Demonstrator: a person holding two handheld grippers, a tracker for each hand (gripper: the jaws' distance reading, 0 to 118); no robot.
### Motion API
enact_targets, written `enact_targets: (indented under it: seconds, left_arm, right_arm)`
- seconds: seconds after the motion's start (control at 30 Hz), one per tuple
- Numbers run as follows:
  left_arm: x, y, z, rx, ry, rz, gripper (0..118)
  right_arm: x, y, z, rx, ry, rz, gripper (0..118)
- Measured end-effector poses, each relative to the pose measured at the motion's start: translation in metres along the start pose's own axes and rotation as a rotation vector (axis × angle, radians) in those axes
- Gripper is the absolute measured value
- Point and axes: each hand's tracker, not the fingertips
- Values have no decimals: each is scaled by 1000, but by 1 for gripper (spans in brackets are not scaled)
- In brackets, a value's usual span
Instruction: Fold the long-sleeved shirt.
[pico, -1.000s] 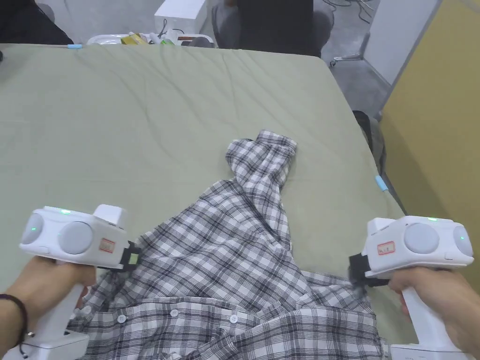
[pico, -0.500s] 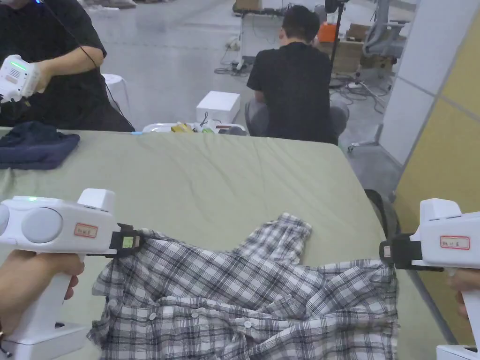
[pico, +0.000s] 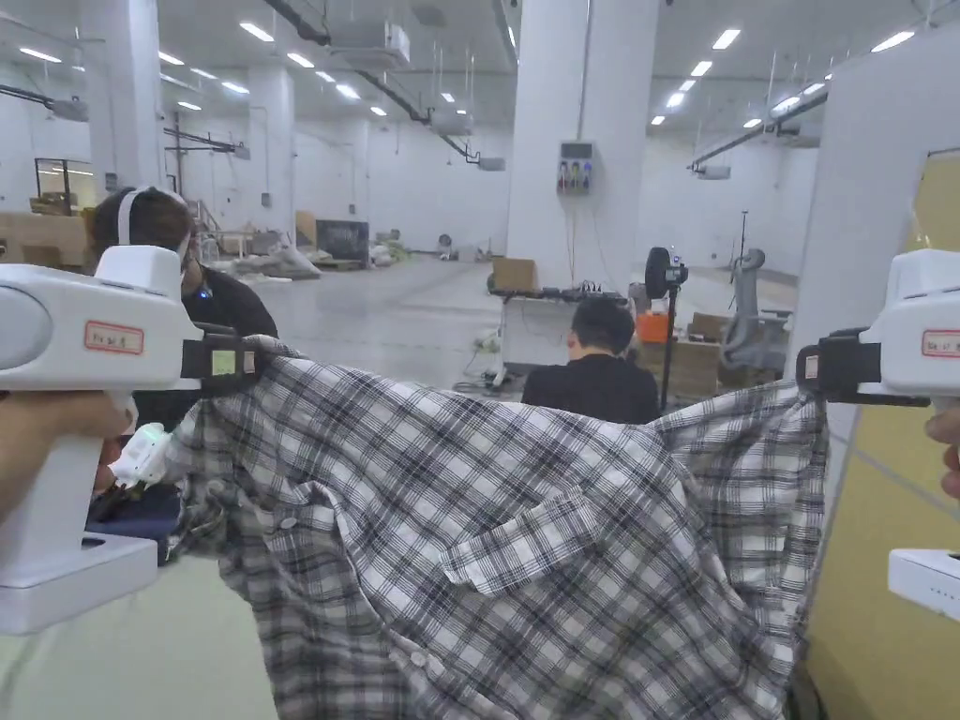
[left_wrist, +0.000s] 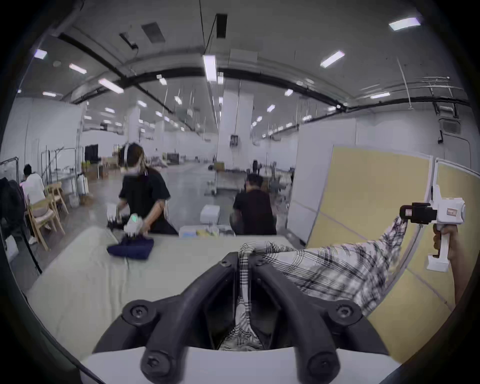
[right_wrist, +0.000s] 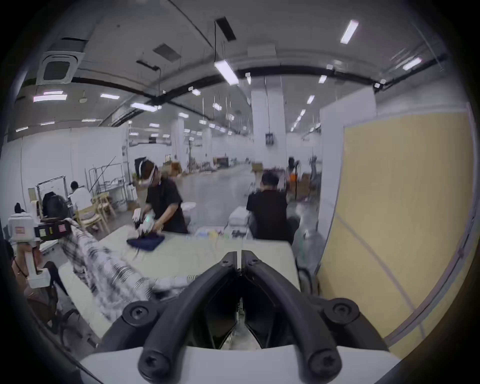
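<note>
A black-and-white plaid long-sleeved shirt (pico: 506, 544) hangs spread in the air between my two grippers, above the green table (pico: 112, 656). My left gripper (pico: 251, 361) is shut on the shirt's upper left edge; in the left gripper view the plaid cloth (left_wrist: 243, 270) runs between its closed jaws. My right gripper (pico: 804, 367) is shut on the upper right edge; in the right gripper view its jaws meet on a thin strip of cloth (right_wrist: 239, 311). The shirt's lower part drops below the head view's edge.
A person in black (left_wrist: 141, 197) works with grippers on a dark blue garment (left_wrist: 131, 248) at the table's far left. Another person (pico: 592, 375) sits with their back to me beyond the far edge. A yellow partition (pico: 891, 600) stands close on the right.
Both grippers rose and spread apart, lifting the shirt off the table until it hangs stretched between them. The head camera tilted up from the table to the room.
</note>
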Motion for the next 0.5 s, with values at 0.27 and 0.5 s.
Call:
enact_targets:
  seconds: [0.27,0.5]
  left_arm:
    - [-13,91,40,161,51,-12,3]
    - [-26,134,54,229,34,20,3]
  right_arm:
    - [2,98,37,184,-143,55,0]
    - [12,144,51,252,-188,47,0]
